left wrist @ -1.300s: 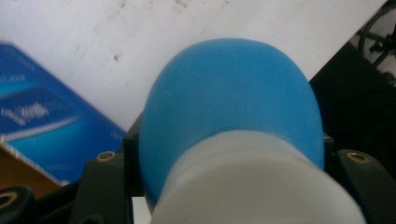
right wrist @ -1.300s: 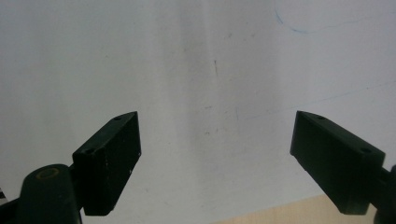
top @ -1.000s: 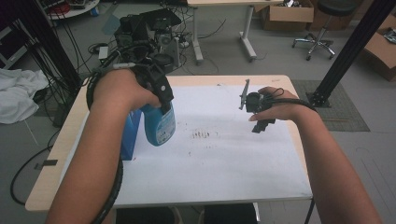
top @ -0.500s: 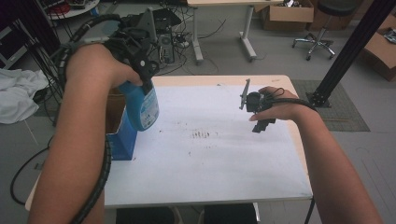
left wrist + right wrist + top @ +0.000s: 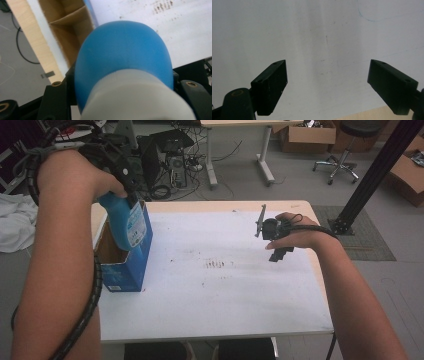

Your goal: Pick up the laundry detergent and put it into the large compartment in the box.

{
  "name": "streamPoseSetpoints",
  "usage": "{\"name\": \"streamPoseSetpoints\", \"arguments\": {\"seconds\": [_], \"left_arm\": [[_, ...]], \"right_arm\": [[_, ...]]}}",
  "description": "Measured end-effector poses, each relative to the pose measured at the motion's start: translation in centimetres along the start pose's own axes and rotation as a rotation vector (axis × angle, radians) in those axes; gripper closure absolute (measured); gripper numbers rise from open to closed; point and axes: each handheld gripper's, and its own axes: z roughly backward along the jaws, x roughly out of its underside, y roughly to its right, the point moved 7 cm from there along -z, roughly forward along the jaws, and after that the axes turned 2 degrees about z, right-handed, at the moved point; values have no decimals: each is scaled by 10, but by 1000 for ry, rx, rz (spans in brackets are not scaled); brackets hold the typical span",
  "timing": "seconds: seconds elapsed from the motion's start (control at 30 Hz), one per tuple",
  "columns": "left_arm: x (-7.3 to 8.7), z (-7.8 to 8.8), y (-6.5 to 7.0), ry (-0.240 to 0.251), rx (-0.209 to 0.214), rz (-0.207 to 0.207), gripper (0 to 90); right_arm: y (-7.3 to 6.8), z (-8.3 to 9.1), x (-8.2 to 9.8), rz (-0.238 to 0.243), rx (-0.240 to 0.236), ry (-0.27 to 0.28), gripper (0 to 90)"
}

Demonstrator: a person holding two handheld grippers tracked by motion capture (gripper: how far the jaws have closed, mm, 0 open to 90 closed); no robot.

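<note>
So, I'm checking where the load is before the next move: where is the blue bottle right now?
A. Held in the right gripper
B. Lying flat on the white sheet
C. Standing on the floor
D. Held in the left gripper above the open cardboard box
D: the left gripper clamps the blue bottle over the open cardboard box; the right gripper has its jaws apart with nothing between them.

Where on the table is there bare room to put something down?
The white sheet is bare from the blue box across to the right gripper, and toward the near edge. The left side is crowded: the box, with the blue bottle above it.
</note>
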Motion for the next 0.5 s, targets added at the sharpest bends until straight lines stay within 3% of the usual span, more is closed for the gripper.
{"name": "streamPoseSetpoints", "arguments": {"seconds": [0.3,0.5], "left_arm": [[-1,-4,-23,5,0,70,401],[-2,-15,-41,16,-22,148,401]], "right_arm": [[2,-2,0,-4,-2,2,162],[3,-3,-1,-2,1,2,162]]}}
